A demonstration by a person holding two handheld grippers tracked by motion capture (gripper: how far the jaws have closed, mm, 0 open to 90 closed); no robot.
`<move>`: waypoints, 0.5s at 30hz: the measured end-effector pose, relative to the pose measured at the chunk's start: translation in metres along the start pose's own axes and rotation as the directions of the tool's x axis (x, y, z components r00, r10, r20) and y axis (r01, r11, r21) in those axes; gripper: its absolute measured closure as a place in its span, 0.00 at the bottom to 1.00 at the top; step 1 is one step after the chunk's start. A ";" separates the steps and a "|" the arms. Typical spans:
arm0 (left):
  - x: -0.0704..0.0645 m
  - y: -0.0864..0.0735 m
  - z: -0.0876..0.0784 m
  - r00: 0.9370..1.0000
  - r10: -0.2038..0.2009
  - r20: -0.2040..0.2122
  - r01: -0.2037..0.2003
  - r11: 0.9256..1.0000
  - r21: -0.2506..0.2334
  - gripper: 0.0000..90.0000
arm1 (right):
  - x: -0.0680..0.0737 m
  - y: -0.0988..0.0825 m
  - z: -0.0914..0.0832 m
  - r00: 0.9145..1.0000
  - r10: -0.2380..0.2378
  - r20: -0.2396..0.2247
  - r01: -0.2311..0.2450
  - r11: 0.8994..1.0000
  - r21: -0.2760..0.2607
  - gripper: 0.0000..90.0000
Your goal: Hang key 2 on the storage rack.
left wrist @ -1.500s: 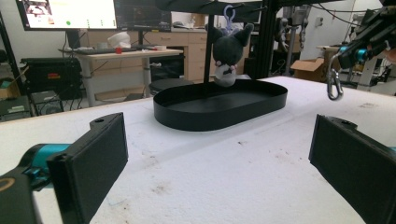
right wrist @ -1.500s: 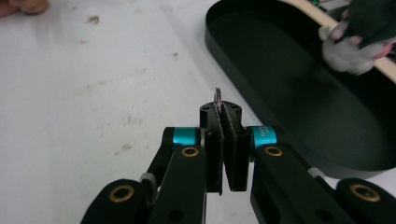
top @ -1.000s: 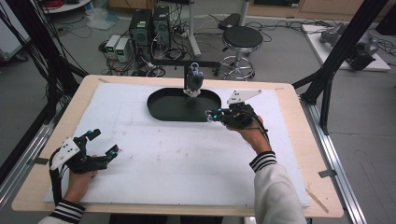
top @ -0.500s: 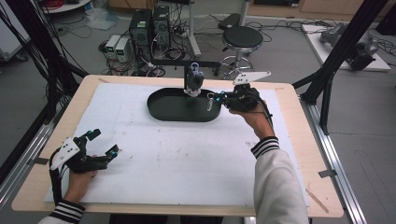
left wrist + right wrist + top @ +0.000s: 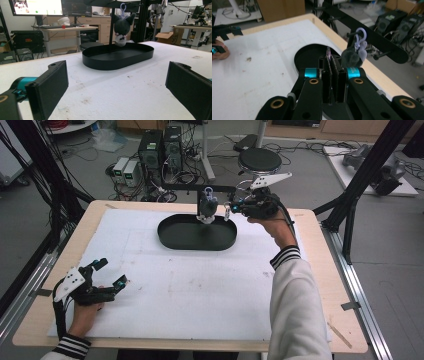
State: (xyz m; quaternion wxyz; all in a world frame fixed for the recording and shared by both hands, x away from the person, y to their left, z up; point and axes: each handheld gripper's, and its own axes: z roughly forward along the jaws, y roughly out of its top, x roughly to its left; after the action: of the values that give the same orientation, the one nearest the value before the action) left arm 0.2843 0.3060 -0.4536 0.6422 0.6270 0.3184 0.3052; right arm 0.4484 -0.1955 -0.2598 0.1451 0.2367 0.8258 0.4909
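Above the black tray (image 5: 176, 239), right gripper (image 5: 332, 62) has fingers fully closed, pinching something thin, unclear what, just beside the plush keychain (image 5: 206, 208) hanging from the bar (image 5: 372, 37). Left gripper (image 5: 111, 274): fingers wide open, empty, low over the worktop (image 5: 200, 290).

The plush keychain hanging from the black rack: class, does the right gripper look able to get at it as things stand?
Probably yes. The right gripper is raised beside the plush keychain, level with it above the black tray, with nothing between them. Its jaws are shut, with something thin pinched between the pads, so they would have to open first.
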 end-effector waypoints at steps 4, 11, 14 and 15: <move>0.000 0.000 0.000 1.000 -0.001 -0.001 0.001 1.000 0.002 0.05 | -0.008 0.006 -0.002 1.000 -0.001 -0.001 0.001 1.000 0.018 0.98; 0.000 0.000 0.000 1.000 -0.001 -0.001 0.001 1.000 0.003 0.05 | -0.017 0.016 -0.003 1.000 -0.011 -0.006 0.011 0.999 0.030 0.98; 0.000 0.000 0.000 1.000 -0.001 -0.001 0.001 1.000 0.002 0.05 | -0.021 0.021 0.000 1.000 -0.023 -0.011 0.024 0.999 0.041 0.98; 0.000 0.000 0.000 1.000 0.000 0.000 0.000 1.000 0.002 0.05 | -0.022 0.023 0.000 1.000 -0.020 -0.014 0.021 0.999 0.047 0.98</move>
State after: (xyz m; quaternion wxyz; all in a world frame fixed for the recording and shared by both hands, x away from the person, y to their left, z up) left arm 0.2844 0.3061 -0.4536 0.6416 0.6276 0.3187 0.3049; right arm 0.4729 -0.1978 -0.2397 0.1391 0.2282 0.8406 0.4712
